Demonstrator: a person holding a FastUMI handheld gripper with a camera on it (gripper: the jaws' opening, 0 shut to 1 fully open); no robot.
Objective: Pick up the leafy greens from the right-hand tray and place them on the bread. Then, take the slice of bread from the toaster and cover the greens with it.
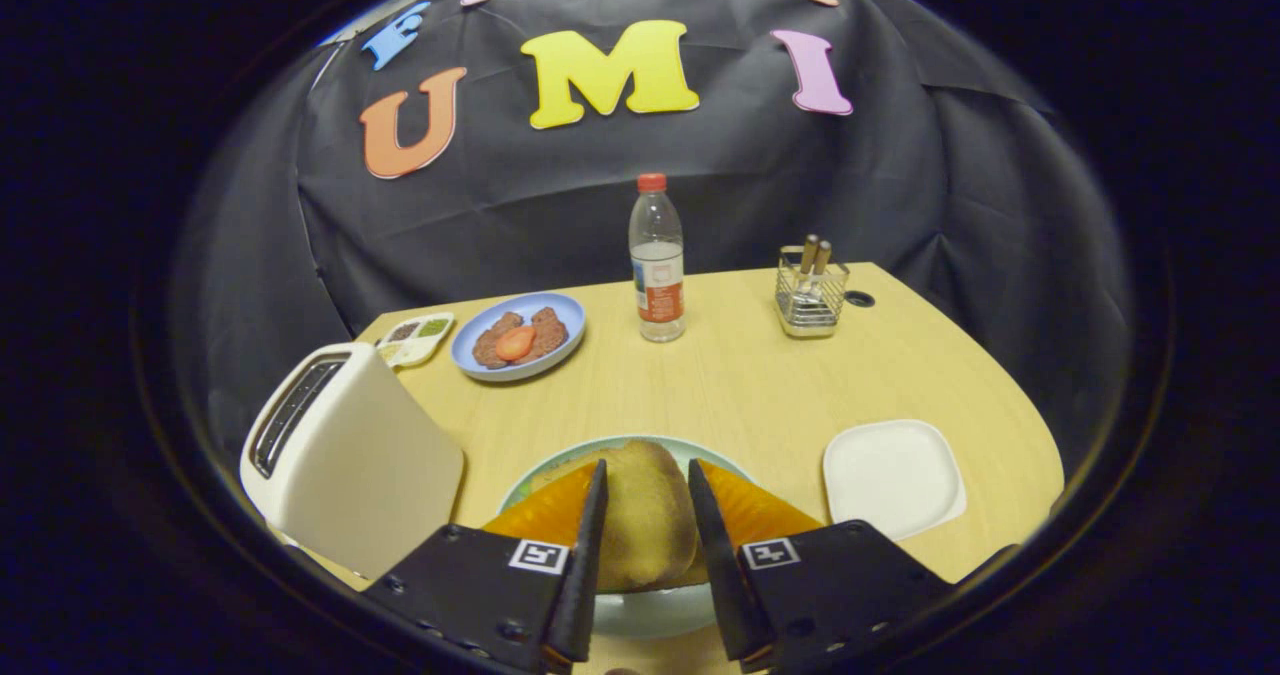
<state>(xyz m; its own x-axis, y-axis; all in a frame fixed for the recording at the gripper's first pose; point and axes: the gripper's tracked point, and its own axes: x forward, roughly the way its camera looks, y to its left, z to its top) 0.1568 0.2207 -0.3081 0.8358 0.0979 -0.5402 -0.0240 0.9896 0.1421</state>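
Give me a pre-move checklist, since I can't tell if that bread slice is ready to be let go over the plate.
1. Grip: the gripper has both fingers against the sides of the bread slice: ok.
2. Position: the slice sits over the pale green plate: ok.
3. Greens under the slice: hidden by the bread: cannot tell.
4. Height above the plate: cannot tell.
5. Toaster stands apart from the plate, beside the left finger: ok.
6. White tray beyond the right finger has no greens on it: ok.
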